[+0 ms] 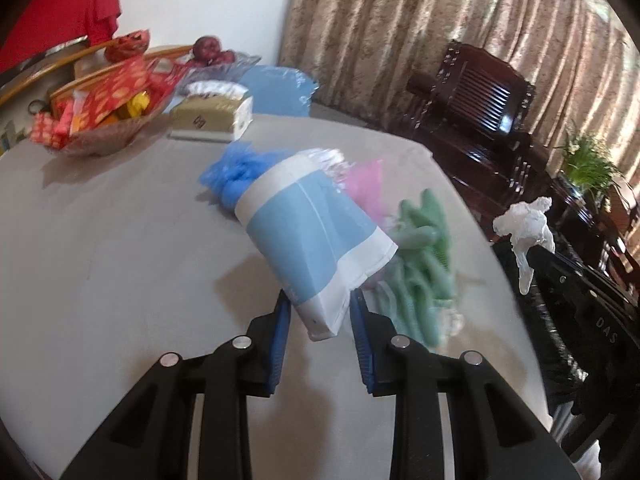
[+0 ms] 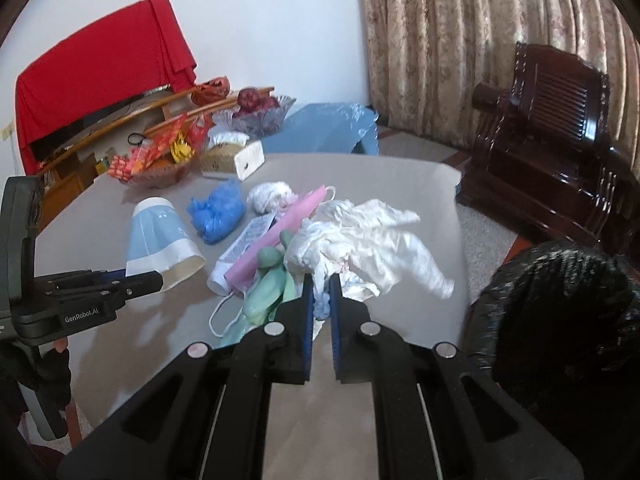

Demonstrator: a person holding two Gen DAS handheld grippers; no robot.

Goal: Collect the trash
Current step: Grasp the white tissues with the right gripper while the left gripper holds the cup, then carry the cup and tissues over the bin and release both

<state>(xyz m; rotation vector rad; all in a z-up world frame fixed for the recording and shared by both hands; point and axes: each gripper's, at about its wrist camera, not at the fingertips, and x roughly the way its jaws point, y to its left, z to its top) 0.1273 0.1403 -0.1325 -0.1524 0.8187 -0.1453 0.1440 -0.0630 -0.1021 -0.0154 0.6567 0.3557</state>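
The left gripper (image 2: 154, 280) carries the white writing "GenRobot.AI" on its black body, and the black side of the right gripper (image 1: 532, 250) shows the letters "DAS". The printed text on a white wrapper (image 2: 254, 236) in the trash pile is too small to read.

The left gripper is closed on the rim of a crushed paper cup (image 1: 316, 240), light blue with white bands, and holds it lifted above the grey table (image 1: 120, 260). The right gripper (image 2: 320, 286) is closed narrow on a crumpled white plastic glove (image 2: 360, 244), thin and wrinkled, which hangs from its blue pads.

On the table lie more pieces of trash: a crumpled blue plastic bag (image 2: 218, 212), a flat pink sheet (image 2: 276, 232), a soft green rubber glove (image 2: 268, 280) and a white face mask with ear loops (image 2: 224, 308). A dark, shiny black trash bag (image 2: 560, 312) stands just beside the table edge at the right.

At the far end, a glass bowl (image 2: 156, 176) holds red and yellow snack packets, a second glass bowl (image 2: 260, 120) holds dark red fruit, and a golden tissue box (image 1: 210, 114) stands between them.
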